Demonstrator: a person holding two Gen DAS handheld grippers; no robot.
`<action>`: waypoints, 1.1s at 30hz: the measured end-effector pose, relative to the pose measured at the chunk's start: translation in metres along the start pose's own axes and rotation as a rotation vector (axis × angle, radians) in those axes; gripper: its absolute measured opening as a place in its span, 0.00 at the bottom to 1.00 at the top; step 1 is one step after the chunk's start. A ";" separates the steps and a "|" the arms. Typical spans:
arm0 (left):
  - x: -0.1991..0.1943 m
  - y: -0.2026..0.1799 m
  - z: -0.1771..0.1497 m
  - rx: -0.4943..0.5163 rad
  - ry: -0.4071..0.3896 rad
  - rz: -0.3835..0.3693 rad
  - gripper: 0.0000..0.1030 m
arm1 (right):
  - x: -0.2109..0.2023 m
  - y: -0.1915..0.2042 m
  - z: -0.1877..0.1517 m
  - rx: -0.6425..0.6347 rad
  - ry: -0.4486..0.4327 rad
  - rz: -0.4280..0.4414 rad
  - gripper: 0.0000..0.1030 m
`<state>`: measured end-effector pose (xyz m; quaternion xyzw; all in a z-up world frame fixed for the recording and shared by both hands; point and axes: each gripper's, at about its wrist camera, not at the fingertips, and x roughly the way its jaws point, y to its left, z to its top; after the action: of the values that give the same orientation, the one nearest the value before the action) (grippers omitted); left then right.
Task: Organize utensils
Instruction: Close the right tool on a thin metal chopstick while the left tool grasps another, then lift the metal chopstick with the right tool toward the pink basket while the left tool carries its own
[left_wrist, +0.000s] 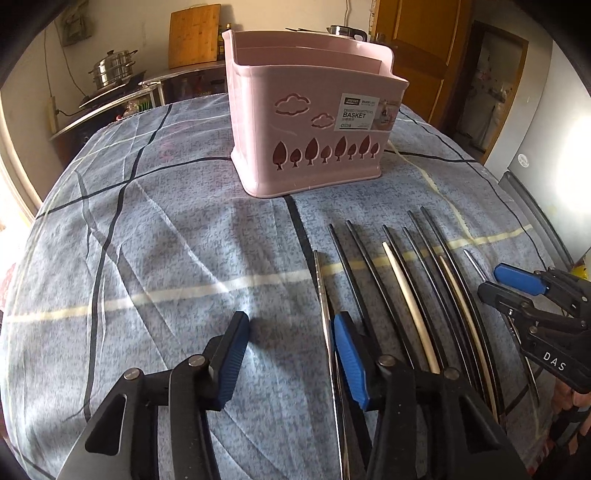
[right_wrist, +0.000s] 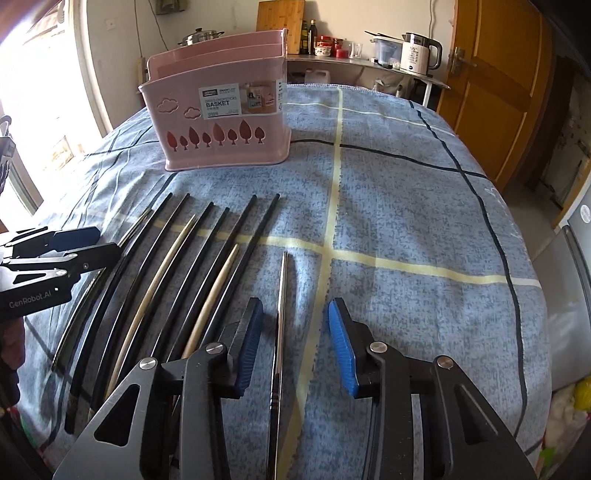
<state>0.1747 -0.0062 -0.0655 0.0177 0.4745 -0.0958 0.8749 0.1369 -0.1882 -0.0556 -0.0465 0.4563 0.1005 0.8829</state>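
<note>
Right hand-held gripper (right_wrist: 295, 345) gapes over blue checked tablecloth (right_wrist: 406, 206); kitchen counter (right_wrist: 354, 61) behind.

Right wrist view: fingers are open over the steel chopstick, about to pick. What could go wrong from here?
1. The thin silver steel chopstick lies flat on the wrinkled blue checked cloth; the right gripper may pinch fabric or let it slip.
2. The black chopsticks lie close beside it; the left finger could knock them.
3. The left gripper is working the same row, so a collision is possible.
</note>
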 end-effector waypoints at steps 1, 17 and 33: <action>0.001 0.000 0.001 0.002 0.002 0.003 0.44 | 0.001 0.000 0.001 0.001 0.003 0.000 0.37; 0.013 -0.012 0.022 0.057 0.040 0.023 0.05 | 0.009 0.004 0.021 -0.016 0.048 0.034 0.05; -0.059 -0.005 0.043 0.043 -0.099 -0.065 0.04 | -0.040 -0.008 0.044 0.047 -0.063 0.107 0.04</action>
<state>0.1776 -0.0073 0.0076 0.0162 0.4286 -0.1351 0.8932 0.1510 -0.1942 0.0025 0.0018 0.4326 0.1382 0.8909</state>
